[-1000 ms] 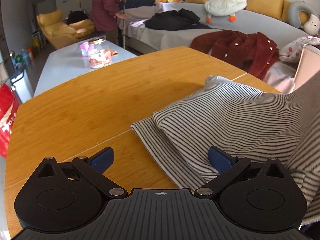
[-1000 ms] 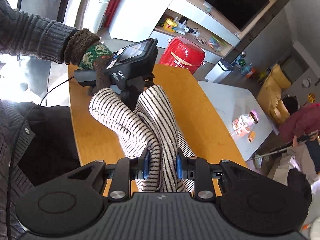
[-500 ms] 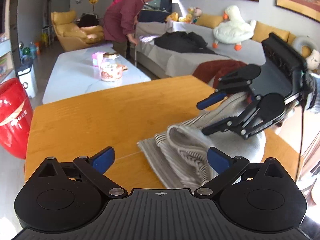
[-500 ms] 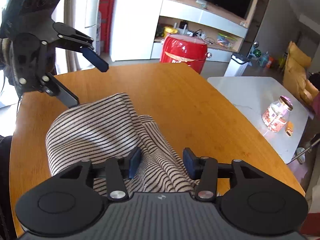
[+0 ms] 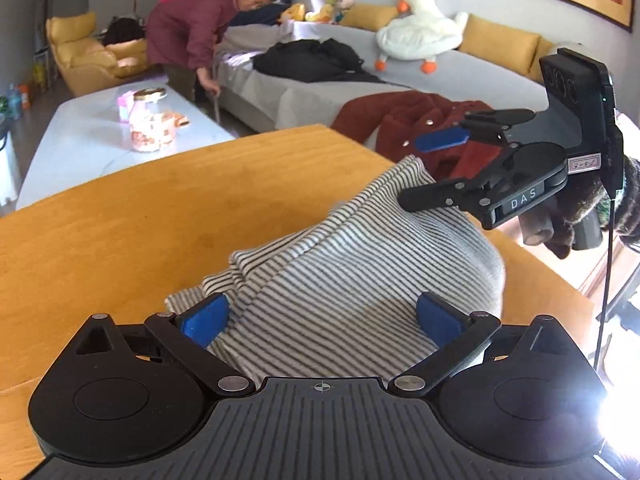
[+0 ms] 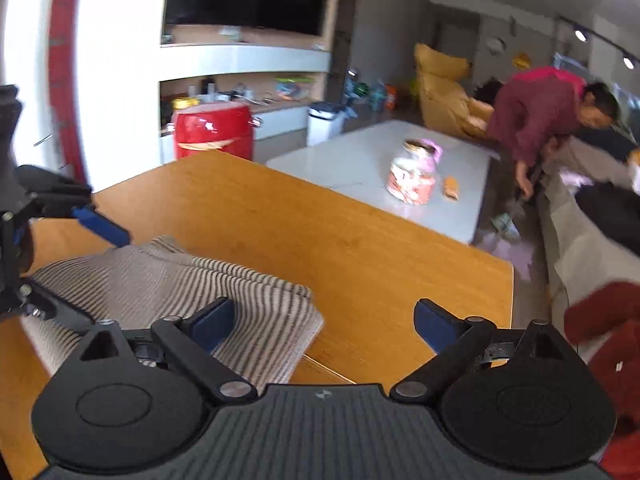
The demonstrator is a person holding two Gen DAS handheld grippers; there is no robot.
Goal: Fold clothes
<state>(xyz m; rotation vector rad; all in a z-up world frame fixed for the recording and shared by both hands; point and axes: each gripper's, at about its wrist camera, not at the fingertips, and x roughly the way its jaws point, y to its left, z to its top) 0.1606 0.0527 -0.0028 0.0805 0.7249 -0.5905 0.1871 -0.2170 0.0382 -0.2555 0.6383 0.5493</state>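
1. A striped knit garment [image 5: 360, 264] is seen bunched in loose folds on a wooden table [image 5: 120, 216], near the table's edge that faces the sofa.
2. The left gripper [image 5: 320, 316] is held low over the garment with its jaws spread wide; the striped cloth lies between the blue pads [image 5: 204, 316], but it is not pinched by them.
3. The right gripper [image 5: 430, 168] is seen in the left wrist view above the far end of the garment, turned on its side, one finger above the other. Its jaws are opening, and nothing is gripped between them.
4. In the right wrist view the right gripper [image 6: 324, 320] is shown with its fingers far apart; the garment's folded corner [image 6: 280, 312] lies under the left-hand finger, and bare tabletop is seen between the two.
5. The hand [image 5: 576, 216] holding the right gripper is covered by a dark knitted glove.
6. Beyond the wooden table, a white low table [image 5: 80, 128] carries a patterned jar [image 5: 150, 128].
7. A grey sofa [image 5: 460, 80] bears a plush goose [image 5: 420, 36], a black garment [image 5: 308, 60] and a dark red coat [image 5: 400, 120].
8. A person in a maroon top [image 5: 192, 28] is seen bending over the sofa's end.
9. A red drum-shaped container [image 6: 214, 128] stands behind the wooden table in the right wrist view.
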